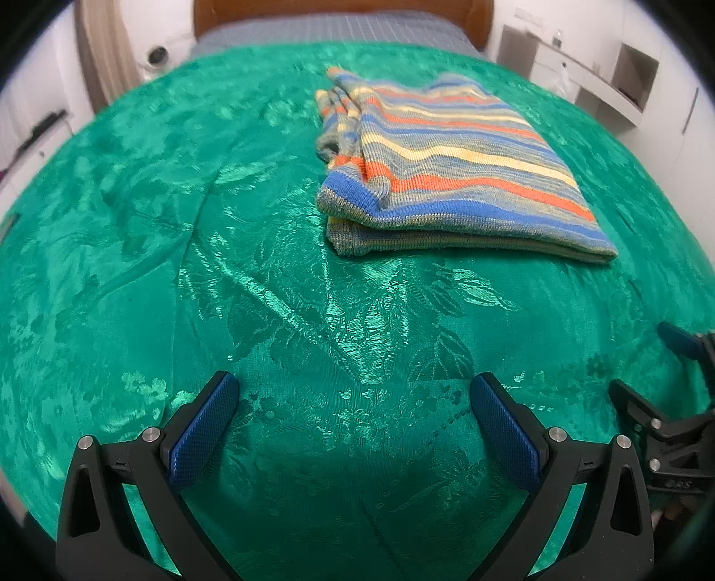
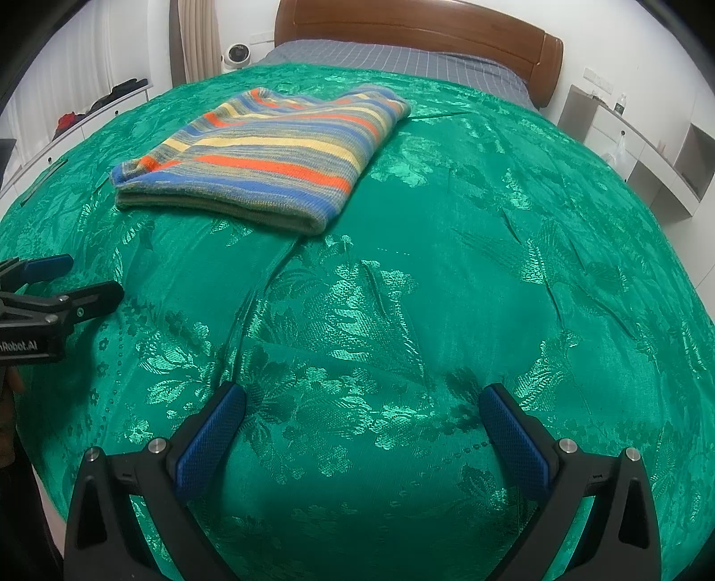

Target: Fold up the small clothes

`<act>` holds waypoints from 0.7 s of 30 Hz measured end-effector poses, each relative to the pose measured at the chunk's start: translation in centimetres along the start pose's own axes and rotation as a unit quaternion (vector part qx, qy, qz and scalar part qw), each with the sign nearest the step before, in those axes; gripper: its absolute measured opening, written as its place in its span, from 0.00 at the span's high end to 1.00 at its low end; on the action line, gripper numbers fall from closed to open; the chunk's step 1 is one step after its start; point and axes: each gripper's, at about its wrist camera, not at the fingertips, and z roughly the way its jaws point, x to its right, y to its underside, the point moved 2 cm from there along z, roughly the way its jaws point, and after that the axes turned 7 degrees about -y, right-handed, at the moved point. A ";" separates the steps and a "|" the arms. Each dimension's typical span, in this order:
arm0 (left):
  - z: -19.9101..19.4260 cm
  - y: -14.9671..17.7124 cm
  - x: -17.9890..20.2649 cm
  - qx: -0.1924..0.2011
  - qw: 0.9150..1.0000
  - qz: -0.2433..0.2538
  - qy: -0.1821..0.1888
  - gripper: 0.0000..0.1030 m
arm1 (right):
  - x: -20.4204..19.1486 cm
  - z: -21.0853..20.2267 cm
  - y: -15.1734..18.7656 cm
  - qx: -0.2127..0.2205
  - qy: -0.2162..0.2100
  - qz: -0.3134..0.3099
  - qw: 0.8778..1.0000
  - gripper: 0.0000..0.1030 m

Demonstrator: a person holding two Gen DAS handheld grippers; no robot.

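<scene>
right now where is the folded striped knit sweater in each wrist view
Left wrist view: the folded striped knit sweater lies upper right of centre on the green patterned bedspread.
Right wrist view: it lies upper left.
Shared landmark: the brown wooden headboard along the top edge of both.

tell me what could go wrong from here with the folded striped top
1. The striped top is folded, but its left edge is bunched and uneven; a nudge could loosen the layers.
2. The green bedspread looks shiny and creased, so dragging the bundle might wrinkle it or shift the fold.
3. Both tongs, left and right, are open and close together near the bed's front; they might bump.
</scene>
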 end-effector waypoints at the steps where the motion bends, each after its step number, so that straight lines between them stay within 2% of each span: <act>1: -0.1 -0.6 -0.4 -0.018 1.000 0.003 0.017 0.01 | 0.1 -0.1 -0.2 -0.011 -0.007 0.000 1.000 0.00; 2: -0.5 -1.4 -1.1 -0.028 0.999 -0.003 0.046 0.02 | 0.3 -0.2 -0.5 -0.024 -0.017 -0.002 1.000 0.00; 4: -1.9 -3.8 -3.4 -0.011 0.991 -0.048 0.122 0.02 | 1.2 -0.8 -1.6 -0.040 -0.050 0.004 0.998 0.01; 5: -2.3 -4.9 -4.3 -0.002 0.988 -0.067 0.142 0.01 | 1.8 -1.2 -2.3 -0.032 -0.062 0.012 0.997 0.01; 7: -2.5 -7.5 -5.9 0.011 0.982 -0.097 0.165 0.01 | 3.1 -1.7 -4.4 -0.012 -0.062 0.021 0.998 0.01; 9: -1.7 -10.5 -6.7 0.010 0.979 -0.105 0.177 0.01 | 4.2 -1.8 -7.0 0.008 -0.068 0.031 0.997 0.01; 11: 0.2 -13.2 -6.2 0.002 0.976 -0.092 0.196 0.01 | 5.4 -1.3 -9.9 0.028 -0.112 0.067 0.991 0.01; 13: 2.4 -14.9 -5.5 -0.008 0.978 -0.082 0.191 0.01 | 7.0 0.0 -12.8 0.046 -0.177 0.124 0.975 0.01; 16: 5.8 -16.5 -4.4 -0.041 0.981 -0.074 0.172 0.02 | 8.9 3.5 -15.7 0.036 -0.239 0.199 0.950 0.01; 18: 7.3 -16.9 -4.0 -0.053 0.983 -0.066 0.166 0.04 | 9.7 6.0 -16.8 0.019 -0.256 0.228 0.939 0.08; 19: 7.7 -17.2 -3.7 -0.054 0.984 -0.060 0.160 0.05 | 9.7 7.2 -17.4 0.013 -0.266 0.234 0.935 0.17; 20: 8.1 -17.6 -3.4 -0.054 0.985 -0.052 0.155 0.08 | 9.5 8.2 -18.0 0.007 -0.272 0.233 0.934 0.24; 21: 8.4 -17.9 -3.1 -0.053 0.986 -0.044 0.149 0.12 | 9.1 9.0 -18.4 0.001 -0.275 0.231 0.933 0.25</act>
